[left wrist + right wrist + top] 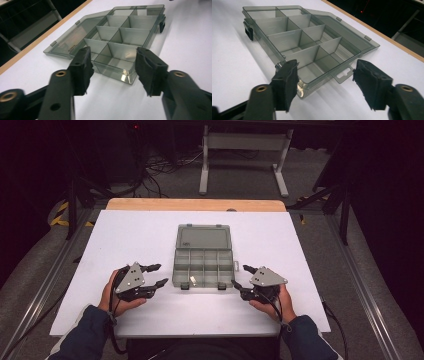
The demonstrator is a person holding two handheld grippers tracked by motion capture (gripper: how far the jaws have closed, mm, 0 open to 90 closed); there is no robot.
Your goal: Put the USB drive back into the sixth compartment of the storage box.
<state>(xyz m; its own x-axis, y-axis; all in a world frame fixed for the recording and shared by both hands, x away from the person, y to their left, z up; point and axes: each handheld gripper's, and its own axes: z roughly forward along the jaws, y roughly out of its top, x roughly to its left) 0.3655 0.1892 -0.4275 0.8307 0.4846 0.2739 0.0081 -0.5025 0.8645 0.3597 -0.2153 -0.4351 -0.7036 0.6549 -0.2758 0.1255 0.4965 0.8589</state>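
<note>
A grey, see-through compartment box (203, 265) lies open in the middle of the white table (125, 235), its lid (204, 238) folded flat on the far side. The left gripper (159, 275) rests just left of the box, jaws partly apart with nothing between them. The right gripper (241, 277) sits at the box's right edge, jaws likewise parted and gripping nothing. A small pale object (192, 280) lies in a near compartment, too small to identify. Both forearms are cut off at the bottom edge.

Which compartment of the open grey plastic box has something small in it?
The near-row compartment, second from the left in the high view; a small pale item lies there.
</note>
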